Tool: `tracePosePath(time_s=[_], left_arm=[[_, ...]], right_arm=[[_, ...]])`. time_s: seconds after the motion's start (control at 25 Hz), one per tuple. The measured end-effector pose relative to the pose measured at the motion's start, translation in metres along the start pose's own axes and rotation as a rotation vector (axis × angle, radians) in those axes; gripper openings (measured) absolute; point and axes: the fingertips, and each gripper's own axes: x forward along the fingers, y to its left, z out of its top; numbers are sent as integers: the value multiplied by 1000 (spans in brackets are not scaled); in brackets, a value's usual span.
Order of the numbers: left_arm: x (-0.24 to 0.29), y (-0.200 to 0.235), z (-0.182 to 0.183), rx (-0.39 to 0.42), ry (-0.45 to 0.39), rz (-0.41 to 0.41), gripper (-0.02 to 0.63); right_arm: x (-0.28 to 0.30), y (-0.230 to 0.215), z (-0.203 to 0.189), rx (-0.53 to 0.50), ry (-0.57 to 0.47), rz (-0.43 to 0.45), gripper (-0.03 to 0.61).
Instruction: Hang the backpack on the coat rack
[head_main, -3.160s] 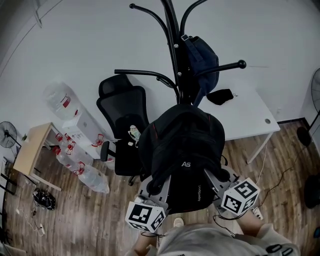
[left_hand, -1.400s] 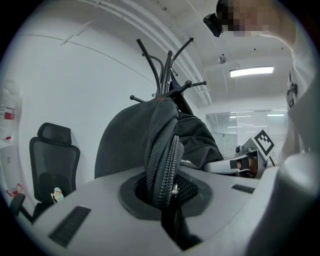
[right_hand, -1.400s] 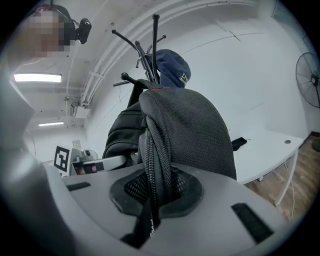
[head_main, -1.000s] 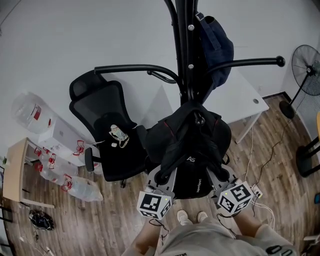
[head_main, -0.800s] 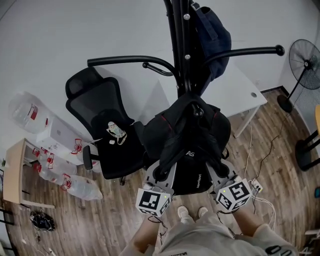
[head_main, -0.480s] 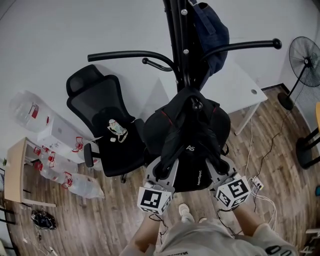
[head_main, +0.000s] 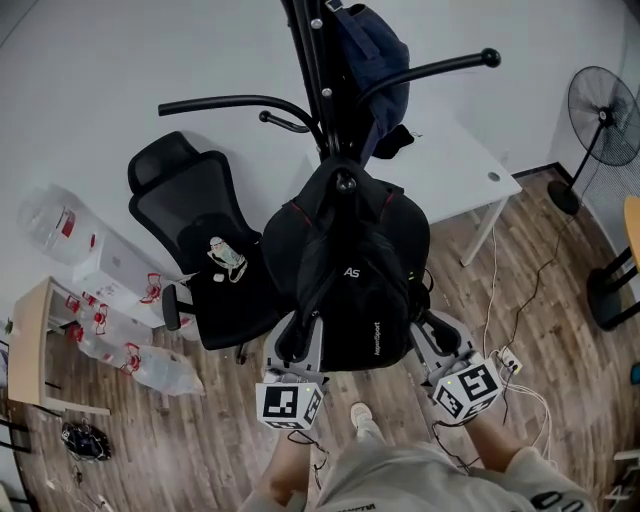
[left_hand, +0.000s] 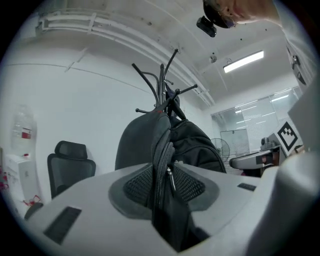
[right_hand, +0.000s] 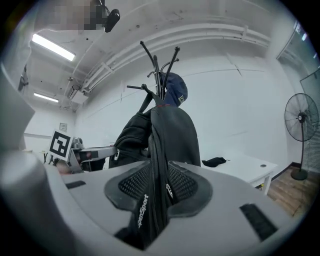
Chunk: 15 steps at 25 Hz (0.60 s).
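Release is the step in hand, as I judge it. Head view: the backpack (head_main: 345, 270) hangs against the rack (head_main: 318, 90), its top loop over a knobbed hook (head_main: 345, 182), below a blue bag (head_main: 370, 50) on a higher arm. The left gripper (head_main: 298, 345) and right gripper (head_main: 428, 340) flank its lower sides. Left gripper view: the left gripper (left_hand: 162, 185) has its jaws opening, with a strap (left_hand: 161, 170) of the backpack (left_hand: 145, 145) between the pads, no longer squeezed as far as I can tell. Right gripper view: the right gripper (right_hand: 157, 187) is clamped on the other strap (right_hand: 155, 170), and the backpack (right_hand: 172, 135) rises beyond it to the rack (right_hand: 157, 70). The next move calls for the right jaws to let go as well, then both grippers to draw straight back (slowly, so neither strap snags and tugs the loop off). Against the frame three seconds back, the backpack was held up below the hooks. Now the hook carries it, it hangs longer and straighter, and the grippers sit nearer the person.
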Motion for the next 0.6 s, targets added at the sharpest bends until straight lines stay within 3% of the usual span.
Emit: tracePosePath(time_s=[0.2,0.6], left_arm=[[-43,-23,4,-5,3,46,123],[-136,-118,17,-1,11,57,100]], right_arm=[[-53,-6,-12,38,8,-17,114],[-161,12,-24,71,4,17,114]])
